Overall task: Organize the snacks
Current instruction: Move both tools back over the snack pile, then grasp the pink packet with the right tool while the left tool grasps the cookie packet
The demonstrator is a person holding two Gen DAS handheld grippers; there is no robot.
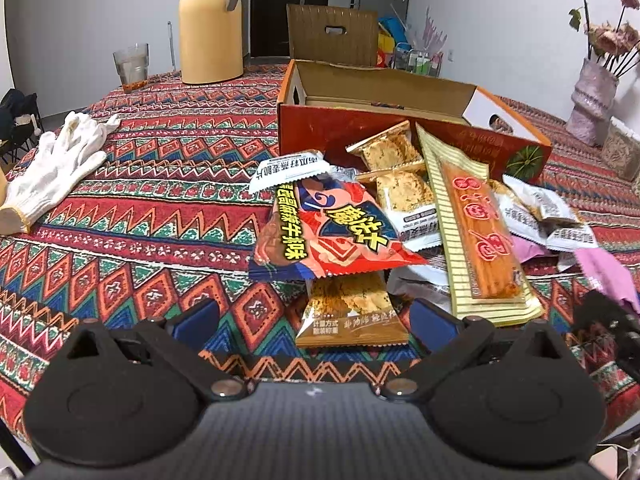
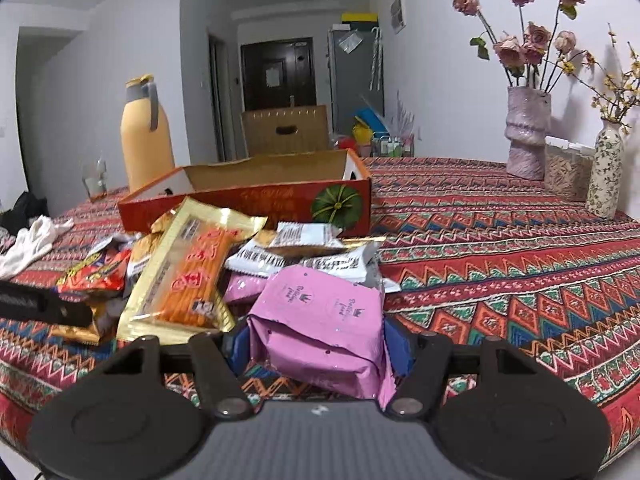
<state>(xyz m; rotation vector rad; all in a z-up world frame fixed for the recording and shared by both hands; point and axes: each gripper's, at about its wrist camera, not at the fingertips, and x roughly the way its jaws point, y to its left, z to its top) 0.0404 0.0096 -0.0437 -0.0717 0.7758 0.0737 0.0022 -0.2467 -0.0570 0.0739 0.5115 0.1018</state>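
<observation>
nothing shows in the box yet; the snack pile still lies on the surface. your right gripper has its jaws clamped on the pink packet, and your left gripper has its jaws released.

You have a woven, matt tablecloth under everything, its pattern looking coarse. The snack wrappers are glossy film: the red packet shines, the gold-edged packet looks metallic, and the pink packet is a softer, crinkled sheen. The box is printed cardboard, plain brown and matt inside. The white gloves are knitted cloth. Your gripper pads look like smooth blue plastic on matt black arms.
</observation>
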